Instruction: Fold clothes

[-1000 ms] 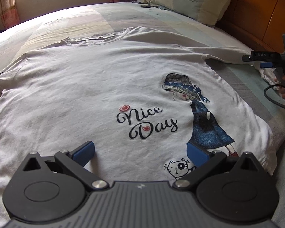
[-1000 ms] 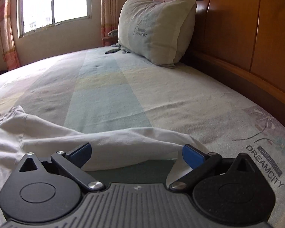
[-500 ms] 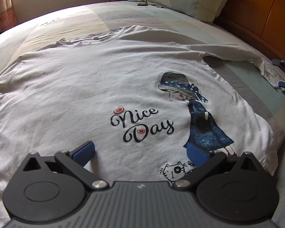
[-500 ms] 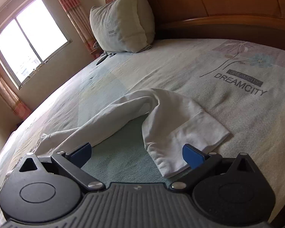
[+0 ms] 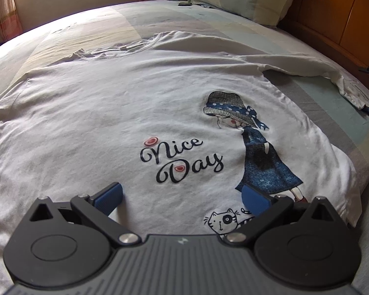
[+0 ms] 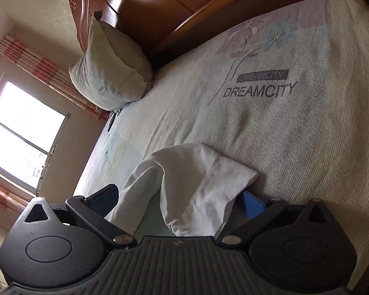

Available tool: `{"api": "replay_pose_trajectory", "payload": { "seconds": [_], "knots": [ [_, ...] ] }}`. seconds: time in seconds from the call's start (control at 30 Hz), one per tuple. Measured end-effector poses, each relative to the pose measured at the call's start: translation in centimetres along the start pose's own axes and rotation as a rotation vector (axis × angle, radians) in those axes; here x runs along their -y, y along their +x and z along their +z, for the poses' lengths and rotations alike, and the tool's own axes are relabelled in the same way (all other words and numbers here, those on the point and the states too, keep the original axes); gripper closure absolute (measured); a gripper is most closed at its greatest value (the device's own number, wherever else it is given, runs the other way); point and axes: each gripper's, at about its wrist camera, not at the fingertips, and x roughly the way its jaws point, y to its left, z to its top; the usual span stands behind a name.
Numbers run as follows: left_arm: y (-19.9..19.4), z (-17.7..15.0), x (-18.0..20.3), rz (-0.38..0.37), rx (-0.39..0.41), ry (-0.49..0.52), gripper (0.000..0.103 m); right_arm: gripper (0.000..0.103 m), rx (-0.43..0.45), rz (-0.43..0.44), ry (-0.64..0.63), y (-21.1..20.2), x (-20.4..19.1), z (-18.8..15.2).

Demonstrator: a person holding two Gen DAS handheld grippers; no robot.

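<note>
Across the middle of the left wrist view, the white cotton T-shirt [image 5: 135, 113] lies flat and face up on the striped woven bedspread [image 5: 332, 98], its left sleeve cut off at the frame edge. Low in frame, the left gripper [image 5: 182, 196] is spread wide above the hem. The right gripper [image 6: 179, 196], also released, straddles the crumpled sleeve [image 6: 199, 184].

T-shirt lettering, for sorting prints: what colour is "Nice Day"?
Black script with red hearts on the white T-shirt; left wrist view.
</note>
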Motion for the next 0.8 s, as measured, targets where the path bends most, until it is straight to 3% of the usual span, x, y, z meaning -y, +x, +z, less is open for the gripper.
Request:
{"api": "replay_pose_trajectory", "payload": {
  "seconds": [0.2,0.4,0.47,0.6,0.67,0.7,0.8],
  "knots": [
    [0.1,0.0,0.1,0.003,0.001,0.0,0.001,0.0,-0.04,0.075,0.064,-0.2,0.6,-0.9],
    [-0.2,-0.2,0.1,-0.01,0.006,-0.002,0.001,0.0,0.048,0.104,0.101,1.0,1.2,0.2],
    [-0.3,-0.3,-0.1,-0.02,0.01,-0.014,0.001,0.001,0.041,0.08,0.103,1.2,1.1,0.4],
    [-0.3,-0.5,-0.2,-0.024,0.018,-0.022,0.001,0.039,0.022,0.012,0.018,1.0,1.7,0.0],
    [-0.2,-0.5,0.0,-0.015,0.017,-0.011,0.001,0.071,0.026,0.023,0.043,0.8,3.4,-0.1],
    [-0.2,-0.5,0.2,-0.01,0.016,-0.003,0.001,0.103,0.027,0.029,0.058,0.7,4.3,-0.1],
    [-0.4,-0.5,0.1,-0.02,0.014,-0.004,0.001,0.103,0.01,0.046,0.092,0.6,5.5,0.3]
  ]
}}
